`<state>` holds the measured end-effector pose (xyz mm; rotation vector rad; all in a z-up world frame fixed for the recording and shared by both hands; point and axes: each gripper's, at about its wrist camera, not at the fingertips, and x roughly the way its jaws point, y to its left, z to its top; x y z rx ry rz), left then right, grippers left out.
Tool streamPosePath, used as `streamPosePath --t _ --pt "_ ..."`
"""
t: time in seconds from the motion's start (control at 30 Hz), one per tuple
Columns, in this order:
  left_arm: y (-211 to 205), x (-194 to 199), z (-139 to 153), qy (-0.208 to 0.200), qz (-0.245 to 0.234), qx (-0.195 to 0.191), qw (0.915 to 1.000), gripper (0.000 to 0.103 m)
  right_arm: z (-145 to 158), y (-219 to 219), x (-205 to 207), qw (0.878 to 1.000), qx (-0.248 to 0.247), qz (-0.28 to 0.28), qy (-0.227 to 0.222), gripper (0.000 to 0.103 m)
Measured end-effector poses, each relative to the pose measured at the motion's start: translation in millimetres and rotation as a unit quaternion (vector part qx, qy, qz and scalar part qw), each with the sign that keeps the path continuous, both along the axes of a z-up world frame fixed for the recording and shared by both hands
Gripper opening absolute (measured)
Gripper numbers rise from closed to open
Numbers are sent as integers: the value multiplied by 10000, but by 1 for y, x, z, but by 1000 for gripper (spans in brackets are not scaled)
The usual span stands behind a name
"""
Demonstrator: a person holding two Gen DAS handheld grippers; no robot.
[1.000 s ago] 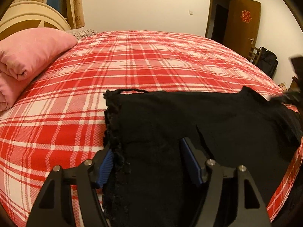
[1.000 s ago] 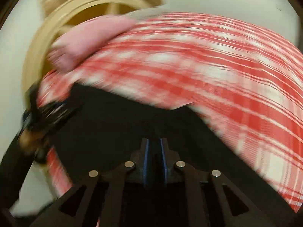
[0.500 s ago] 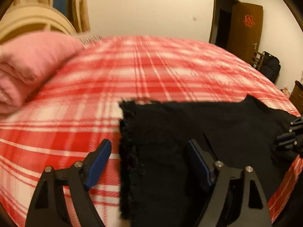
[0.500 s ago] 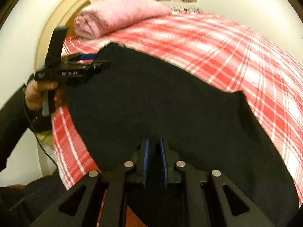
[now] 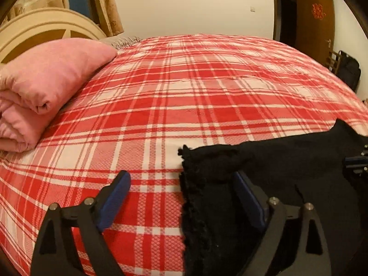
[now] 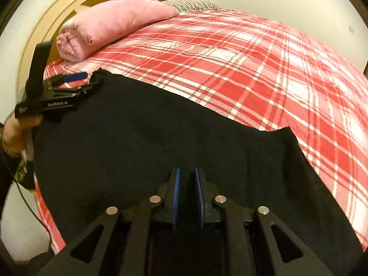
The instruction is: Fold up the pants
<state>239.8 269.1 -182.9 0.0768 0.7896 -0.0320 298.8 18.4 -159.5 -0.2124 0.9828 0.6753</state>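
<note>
A: How are the jaws standing in the left wrist view?

B: The left gripper [image 5: 181, 197] is holding its jaws wide apart, gripping nothing. One blue pad is sitting over the bedspread [image 5: 184, 96], the other over the frayed hem of the black pants [image 5: 287, 184], so the hem is lying between them.

A: And the pants themselves?

B: They are lying flat at the near side of the bed, hem toward the pink quilt [image 5: 43, 85], with plenty of bare plaid beyond them for a fold. The right gripper [image 5: 355, 163] is just showing at the frame's right edge.

A: The right wrist view?

B: The right gripper [image 6: 187, 197] is keeping its jaws almost closed, a narrow slit between the pads. Black cloth is filling that slit, though whether it is actually pinched is impossible to tell. The pants [image 6: 161, 133] are spreading ahead, the left gripper [image 6: 73, 85] sitting at their far corner, held by a hand [image 6: 16, 135].

A: Risks?

B: The left jaws, closing there, are likely to catch bedspread along with hem and drag both. The pants are also lying close to the bed's near edge, so a pull toward the person could slide them off.
</note>
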Motion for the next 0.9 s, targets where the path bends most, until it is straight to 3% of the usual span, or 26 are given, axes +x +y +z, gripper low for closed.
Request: streamPosePath --t 0.17,0.27,0.37,0.43,0.53,0.57,0.63,0.73,0.8,0.9 --pt "10 -37 17 -339 220 -51 9992 91 18 -13 -24 9997 49 28 -231 15" --pt "19 -65 28 -557 505 211 9969 91 25 -22 -58 9983 -64 297 -502 27" --pt "18 -86 31 -631 392 -99 9972 91 17 -32 -82 9974 -294 394 -533 29" --pt "6 -88 24 -496 243 -94 9984 91 2 -34 -87 9976 -480 312 -396 29" --pt "-12 -77 3 -185 187 343 9991 92 -3 -39 -94 9968 -312 212 -703 33" --pt "-14 -76 3 -200 234 309 9990 92 -1 -41 -93 9970 -310 202 -682 33" --pt "-16 -78 13 -266 351 215 9988 89 3 -49 -91 9983 -209 157 -522 33" --pt "-27 -92 36 -704 528 478 9950 89 12 -81 -88 9987 106 -117 -493 33" --pt "-39 -101 50 -923 446 491 9935 89 18 -108 -85 9975 241 -448 -485 33" --pt "-62 -105 58 -884 104 224 9958 89 27 -148 -88 9951 337 -764 -528 33"
